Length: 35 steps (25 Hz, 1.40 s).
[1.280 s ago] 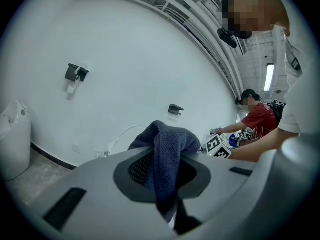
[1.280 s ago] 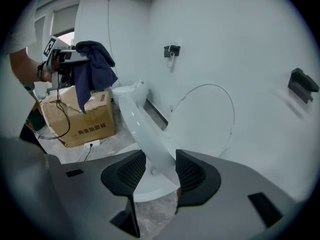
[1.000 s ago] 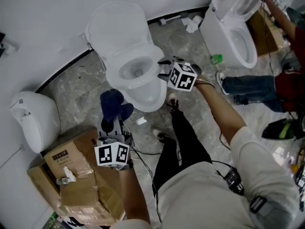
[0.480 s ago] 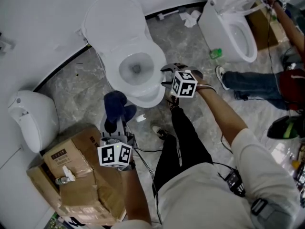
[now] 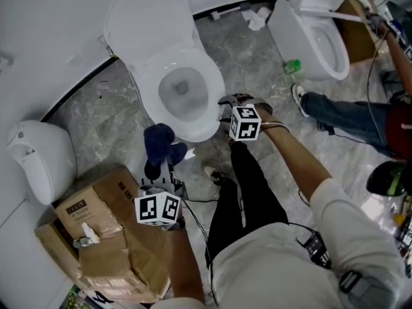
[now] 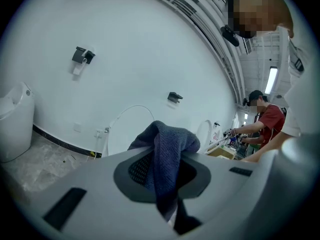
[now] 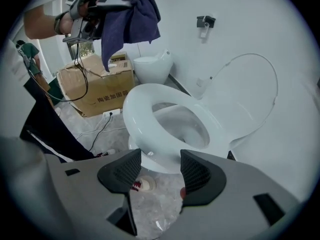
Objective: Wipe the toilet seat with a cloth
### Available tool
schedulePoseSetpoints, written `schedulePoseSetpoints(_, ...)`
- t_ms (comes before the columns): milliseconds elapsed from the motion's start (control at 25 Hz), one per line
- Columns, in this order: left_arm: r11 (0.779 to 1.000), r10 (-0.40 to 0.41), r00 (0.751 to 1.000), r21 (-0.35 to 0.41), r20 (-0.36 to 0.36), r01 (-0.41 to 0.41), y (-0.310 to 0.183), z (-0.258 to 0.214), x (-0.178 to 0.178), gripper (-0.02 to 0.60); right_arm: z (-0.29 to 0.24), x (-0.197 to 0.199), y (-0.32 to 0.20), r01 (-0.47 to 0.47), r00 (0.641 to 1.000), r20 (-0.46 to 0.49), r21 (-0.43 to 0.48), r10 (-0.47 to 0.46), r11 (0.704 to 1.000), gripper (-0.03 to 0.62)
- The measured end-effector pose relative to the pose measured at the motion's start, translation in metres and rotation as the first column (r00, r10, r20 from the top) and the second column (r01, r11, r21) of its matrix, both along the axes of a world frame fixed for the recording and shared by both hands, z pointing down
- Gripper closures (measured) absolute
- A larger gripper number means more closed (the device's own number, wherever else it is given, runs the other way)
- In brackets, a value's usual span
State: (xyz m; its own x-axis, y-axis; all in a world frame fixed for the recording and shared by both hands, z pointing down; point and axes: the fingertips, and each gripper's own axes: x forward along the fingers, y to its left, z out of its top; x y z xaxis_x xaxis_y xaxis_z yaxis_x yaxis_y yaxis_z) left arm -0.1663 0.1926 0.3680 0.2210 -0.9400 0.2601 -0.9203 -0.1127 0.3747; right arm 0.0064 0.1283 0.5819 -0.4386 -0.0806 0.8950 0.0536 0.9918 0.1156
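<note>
A: Left gripper (image 5: pixel 165 170)?
B: Jaws closed on the blue cloth (image 6: pixel 167 154). The cloth hangs bunched from them, over the floor (image 5: pixel 116 118) between the toilet and the box (image 5: pixel 109 237), clear of the seat (image 7: pixel 140 114).
A: Right gripper (image 7: pixel 161 173)?
B: Jaws wide apart and just been opening, with nothing between the pads. It points down, just beside the seat's front rim. I can't tell whether it touches.
A: Seat?
B: Down on the bowl, lid (image 7: pixel 250 99) raised.
</note>
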Motion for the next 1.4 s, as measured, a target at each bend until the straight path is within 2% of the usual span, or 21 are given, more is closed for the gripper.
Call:
schedulePoseSetpoints(120,1.0,0.007,1.0,-0.011,0.0,-0.007,0.002,0.008,0.005,0.541,0.02,0.006,0.015,0.015,0.999,-0.039,-0.031,-0.016,0.999,0.333)
schedulePoseSetpoints(280,0.999,0.01,1.0,-0.033,0.004,-0.01,0.002,0.022,0.006,0.541,0.043,0.009,0.024,-0.02,0.999,-0.039,-0.075,0.017,0.997,0.335)
schedulePoseSetpoints(880,0.994,-0.003,1.0,-0.113,0.006,0.003,-0.012,0.074,-0.004,0.541,0.123,0.01,0.04,-0.097,0.992,-0.087,-0.1,0.089,0.99,0.335)
schedulePoseSetpoints(1120,0.991,-0.011,1.0,-0.135,0.006,0.011,-0.018,0.086,-0.011,0.541,0.141,0.01,0.04,-0.165,0.983,-0.104,-0.147,0.151,0.975,0.336)
schedulePoseSetpoints(1400,0.988,-0.019,1.0,-0.151,0.004,0.019,-0.024,0.096,-0.012,0.541,0.16,0.01,0.041,-0.176,0.979,-0.133,-0.156,0.156,0.972,0.336)
